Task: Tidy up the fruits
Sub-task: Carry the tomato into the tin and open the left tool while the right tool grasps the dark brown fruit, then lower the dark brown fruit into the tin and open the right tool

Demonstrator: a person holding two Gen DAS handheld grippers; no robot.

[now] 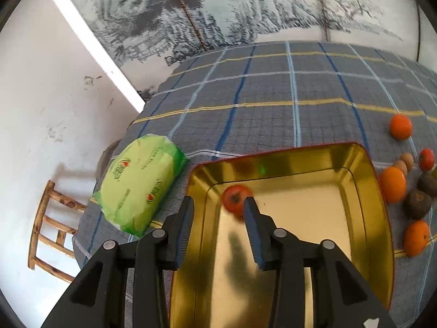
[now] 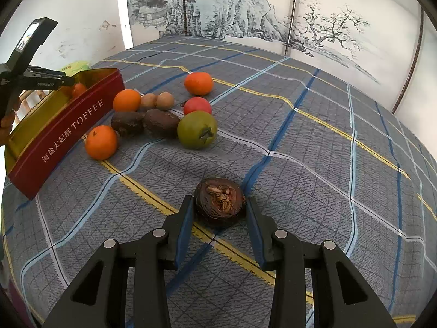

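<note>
My left gripper (image 1: 218,201) hangs open over the left end of a gold-lined tin (image 1: 273,154). A small red-orange fruit (image 1: 235,199), blurred, lies just past its right fingertip, with neither pad pressing on it. The right wrist view shows the same tin with red "TOFFEE" walls (image 2: 62,134), the fruit (image 2: 78,89) inside, and the left gripper (image 2: 68,80) above. My right gripper (image 2: 219,203) is shut on a dark brown round fruit (image 2: 220,201) sitting on the checked cloth. Loose oranges (image 2: 101,142), a green persimmon (image 2: 197,129), a red fruit (image 2: 197,106) and dark brown fruits (image 2: 161,122) lie beside the tin.
A green plastic packet (image 1: 139,183) lies left of the tin near the table's edge. Beyond that edge stands a wooden chair (image 1: 52,229). A painted screen (image 2: 218,5) backs the table. The grey checked cloth (image 2: 327,150) stretches bare to the right of the fruits.
</note>
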